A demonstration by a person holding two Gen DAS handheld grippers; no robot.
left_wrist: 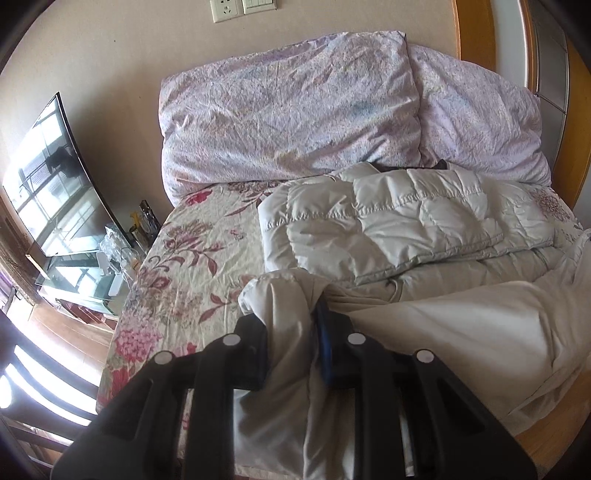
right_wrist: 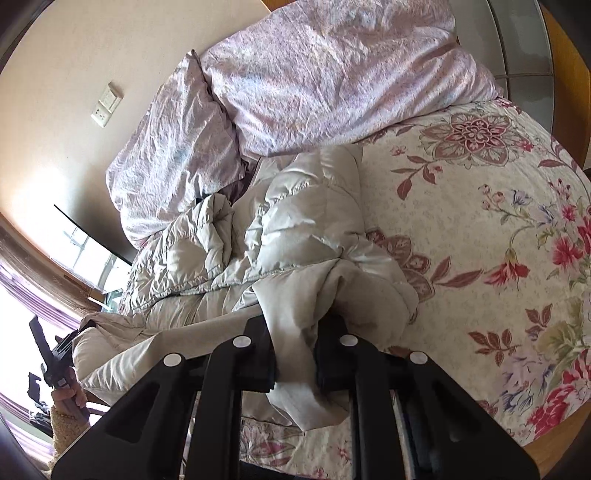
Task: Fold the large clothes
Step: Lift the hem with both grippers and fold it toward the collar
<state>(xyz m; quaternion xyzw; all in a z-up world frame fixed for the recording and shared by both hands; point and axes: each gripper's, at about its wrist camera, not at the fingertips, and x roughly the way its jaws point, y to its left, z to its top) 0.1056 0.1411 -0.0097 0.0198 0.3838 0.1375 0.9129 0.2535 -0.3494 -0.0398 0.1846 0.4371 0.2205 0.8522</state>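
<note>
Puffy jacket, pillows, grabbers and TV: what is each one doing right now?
Puffy jacket: partly folded, lying on the bed, near edge lifted.
Left gripper: shut on the jacket.
Right gripper: shut on the jacket.
Pillows: leaning against the wall, wrinkled.
TV: off, reflecting windows.

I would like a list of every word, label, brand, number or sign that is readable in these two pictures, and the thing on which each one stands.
None can be read.
The quilted jacket, held by the left gripper and the right gripper, shows no label.
The bedsheet and pillows carry only patterns.
The wall socket shows no legible marking.
</note>
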